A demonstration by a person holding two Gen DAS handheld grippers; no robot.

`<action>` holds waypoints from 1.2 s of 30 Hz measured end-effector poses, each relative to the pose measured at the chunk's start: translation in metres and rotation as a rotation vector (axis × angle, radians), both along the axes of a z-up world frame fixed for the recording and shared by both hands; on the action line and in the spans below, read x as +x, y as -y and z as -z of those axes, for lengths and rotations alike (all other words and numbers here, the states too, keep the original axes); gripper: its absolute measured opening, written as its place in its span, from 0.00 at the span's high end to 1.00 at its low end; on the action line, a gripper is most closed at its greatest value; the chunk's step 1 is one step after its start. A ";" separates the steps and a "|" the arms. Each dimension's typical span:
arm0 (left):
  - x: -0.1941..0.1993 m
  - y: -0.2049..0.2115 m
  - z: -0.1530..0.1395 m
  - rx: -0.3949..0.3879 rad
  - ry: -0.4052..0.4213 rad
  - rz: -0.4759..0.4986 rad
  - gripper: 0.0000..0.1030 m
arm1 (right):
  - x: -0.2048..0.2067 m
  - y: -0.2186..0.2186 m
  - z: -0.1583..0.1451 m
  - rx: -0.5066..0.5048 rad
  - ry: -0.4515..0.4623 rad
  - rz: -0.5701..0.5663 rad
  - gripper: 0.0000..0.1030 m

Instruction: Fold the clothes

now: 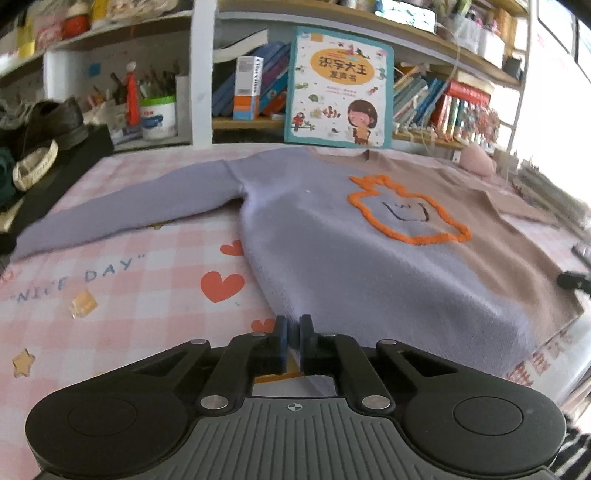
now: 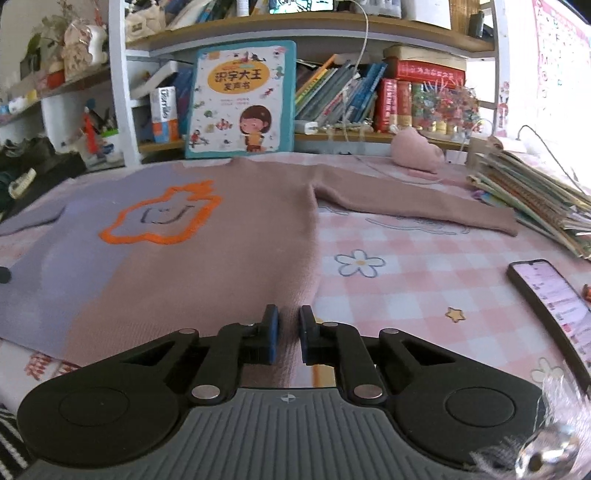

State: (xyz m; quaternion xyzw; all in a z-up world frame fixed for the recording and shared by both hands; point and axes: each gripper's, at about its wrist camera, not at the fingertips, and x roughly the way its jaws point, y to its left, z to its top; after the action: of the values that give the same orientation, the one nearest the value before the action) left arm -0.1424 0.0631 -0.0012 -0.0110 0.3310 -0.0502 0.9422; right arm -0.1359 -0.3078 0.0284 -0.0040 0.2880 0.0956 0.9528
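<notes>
The left gripper (image 1: 293,341) has its blue-padded fingers (image 1: 280,343) drawn together over the lower hem corner of the sweater (image 1: 332,258), on its lilac side; a thin fold of knit sits between the pads, so they are clamped on the hem. The right gripper (image 2: 288,338) does the same at the opposite hem corner, on the tan side: its fingers (image 2: 271,338) pinch a narrow ridge of the sweater (image 2: 221,266) fabric, with only a slim gap left between the pads.

The sweater lies flat, front up, on a desk (image 1: 110,295) covered by a pink checked cloth printed with hearts, stars and flowers. Half of it is lilac, half tan, with an orange outlined figure on the chest. Both sleeves are spread out sideways, the lilac one toward the left, the tan one toward the right.

A phone (image 2: 550,299) with its screen lit lies on the cloth to the right, apart from the sweater. Beyond it is a stack of booklets (image 2: 535,206). A children's book (image 2: 240,99) stands upright just behind the collar, leaning against the shelf (image 2: 332,33), whose compartments hold rows of books. To the left, a white tub (image 1: 159,116) holds pens and pencils. Dark shoes (image 1: 48,122) rest on a black box (image 1: 74,158) at the far left.
</notes>
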 end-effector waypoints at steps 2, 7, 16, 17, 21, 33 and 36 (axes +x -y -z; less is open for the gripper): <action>-0.001 0.004 0.000 0.017 0.002 0.005 0.95 | -0.001 0.002 -0.001 0.001 -0.003 0.000 0.90; -0.001 0.002 0.000 0.017 0.000 0.005 0.94 | -0.002 0.000 0.000 -0.020 -0.002 0.002 0.90; -0.007 0.016 -0.012 0.108 0.049 0.012 0.61 | -0.007 -0.007 -0.008 -0.051 0.054 -0.013 0.48; -0.009 0.019 -0.015 0.127 0.072 0.015 0.50 | -0.008 -0.008 -0.011 -0.054 0.066 -0.012 0.43; -0.016 0.034 -0.023 0.215 0.156 0.045 0.12 | -0.010 -0.014 -0.015 -0.089 0.104 0.001 0.12; -0.014 0.039 -0.015 0.258 0.196 0.047 0.09 | -0.005 -0.045 -0.016 -0.184 0.141 -0.035 0.03; -0.013 0.034 -0.010 0.245 0.190 0.034 0.09 | -0.004 -0.059 -0.018 -0.170 0.159 -0.074 0.03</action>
State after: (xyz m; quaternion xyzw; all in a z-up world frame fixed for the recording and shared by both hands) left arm -0.1559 0.0294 0.0085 0.1145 0.2441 -0.0264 0.9626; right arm -0.1402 -0.2491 0.0468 -0.1029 0.2184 0.1053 0.9647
